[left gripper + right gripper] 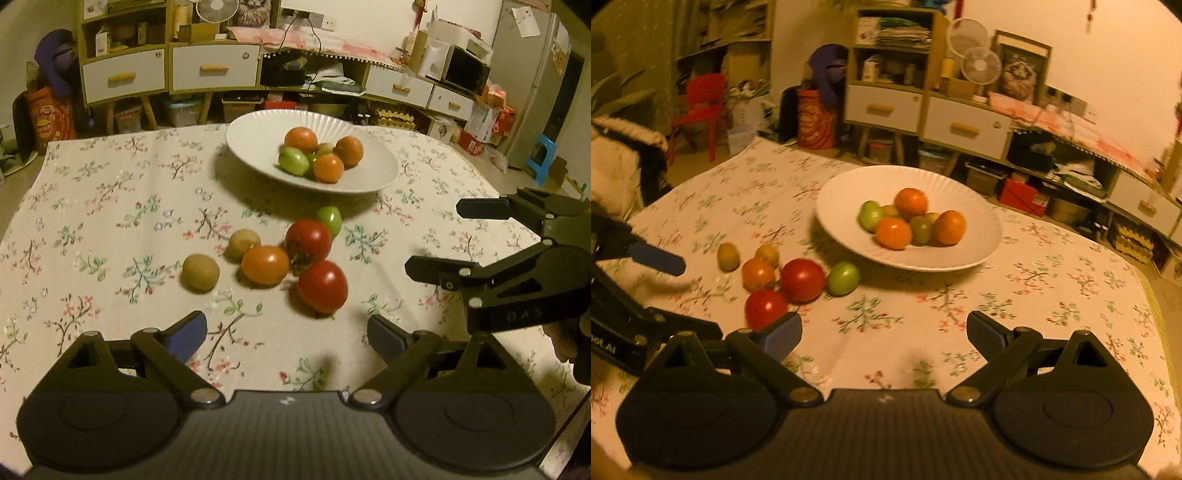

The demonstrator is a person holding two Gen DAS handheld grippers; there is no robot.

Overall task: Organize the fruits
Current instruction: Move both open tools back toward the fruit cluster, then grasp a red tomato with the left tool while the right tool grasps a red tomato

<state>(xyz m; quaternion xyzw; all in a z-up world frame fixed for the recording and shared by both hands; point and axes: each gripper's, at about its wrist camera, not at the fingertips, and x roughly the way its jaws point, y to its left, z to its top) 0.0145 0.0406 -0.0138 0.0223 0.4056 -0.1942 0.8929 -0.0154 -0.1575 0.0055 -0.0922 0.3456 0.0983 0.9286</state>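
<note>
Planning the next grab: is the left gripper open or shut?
Open: the left gripper's blue pads stand wide apart above the tablecloth, nothing between them.

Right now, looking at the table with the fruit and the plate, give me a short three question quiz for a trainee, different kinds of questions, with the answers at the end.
1. True or false: the white plate is empty.
2. How many fruits lie loose on the tablecloth, off the plate?
3. Multiple choice: the left gripper is A) shut on a red tomato, B) open with nothing between its fingers, C) resting on the plate.

Key
1. False: it holds orange and green fruits.
2. Six: two red tomatoes, one orange tomato, one green tomato and two brown kiwis.
3. B. The right gripper is open and empty too.
</note>
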